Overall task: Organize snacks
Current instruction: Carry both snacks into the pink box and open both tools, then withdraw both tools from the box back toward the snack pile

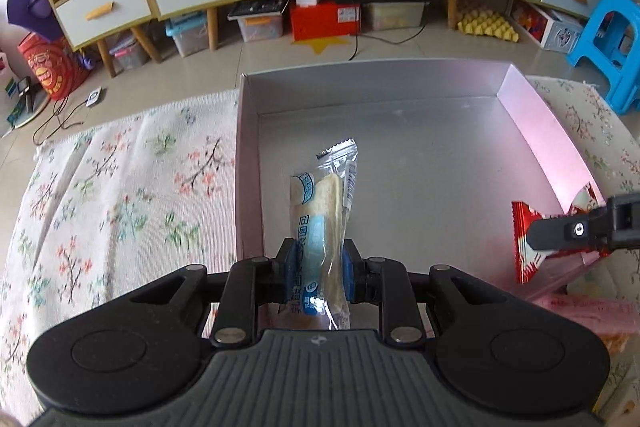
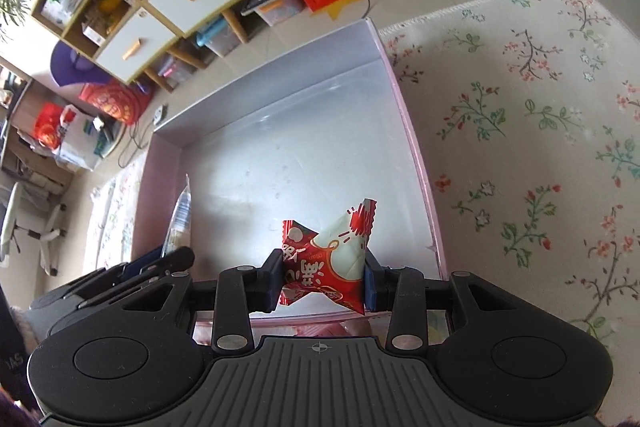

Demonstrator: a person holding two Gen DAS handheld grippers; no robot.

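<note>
Left tool (image 1: 318, 269): clamped on clear bread packet (image 1: 322, 223), frame centre. Right tool (image 2: 324, 281): clamped on red snack packet (image 2: 328, 259). Both over pink box (image 2: 416, 147).

Both wrist views close above, sharing box (image 1: 532, 115).

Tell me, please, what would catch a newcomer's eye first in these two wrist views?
Most striking is the large, shallow pink-walled box with a silvery floor, lying on the floral cloth with nothing on its visible floor. Over its near left side, the left gripper clamps a clear-and-blue wrapped bread snack upright. Over the near right corner, the right gripper pinches a crinkled red-and-white snack packet.
</note>
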